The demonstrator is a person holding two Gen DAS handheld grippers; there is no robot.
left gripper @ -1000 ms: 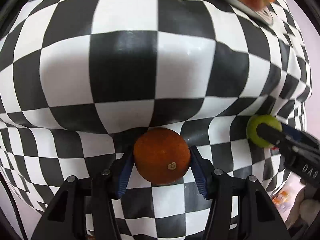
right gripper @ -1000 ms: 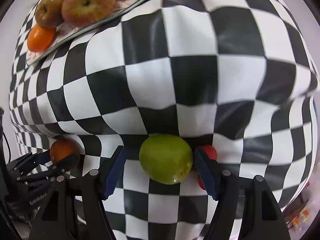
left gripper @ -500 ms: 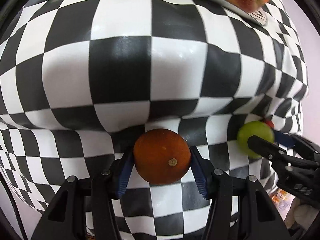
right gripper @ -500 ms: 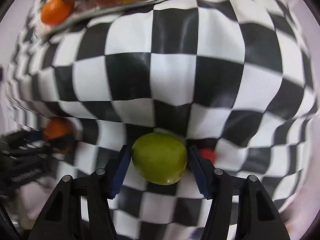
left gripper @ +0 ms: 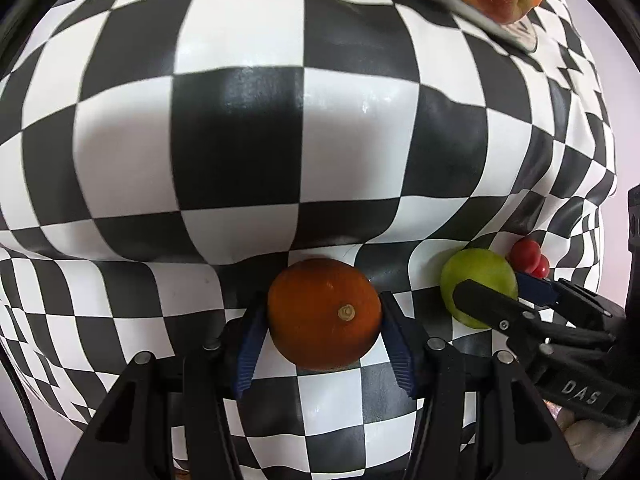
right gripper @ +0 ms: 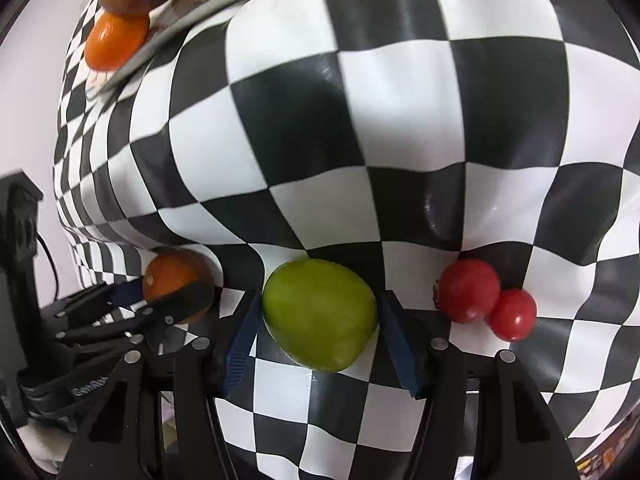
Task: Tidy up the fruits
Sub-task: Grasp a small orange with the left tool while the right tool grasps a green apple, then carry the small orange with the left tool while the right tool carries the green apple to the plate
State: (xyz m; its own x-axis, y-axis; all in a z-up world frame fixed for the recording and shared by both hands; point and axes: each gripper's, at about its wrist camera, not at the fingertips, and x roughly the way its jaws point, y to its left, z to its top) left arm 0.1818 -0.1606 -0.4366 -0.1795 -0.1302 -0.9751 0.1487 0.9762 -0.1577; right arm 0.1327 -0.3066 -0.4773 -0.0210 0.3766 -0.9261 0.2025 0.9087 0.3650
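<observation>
The left gripper (left gripper: 324, 316) clamps a round orange fruit (left gripper: 324, 314); the right gripper (right gripper: 318, 320), jaws just closing, pinches a smooth green fruit (right gripper: 320, 314) above the black-and-white checkered cloth (right gripper: 360, 120).

Both views are evenly and brightly lit from above. The glossy black-and-white checkered cloth (left gripper: 240, 140) carries soft white glare on its dark squares and along its folds. Soft, short shadows lie under the round orange fruit (left gripper: 324, 314) and the smooth green fruit (right gripper: 320, 314). Fisheye distortion bulges the checks at centre and compresses them toward a dark circular rim. The left wrist view is sharp. The right wrist view shows motion blur, strongest at the metal tray edge (right gripper: 200, 12) and along check borders.
</observation>
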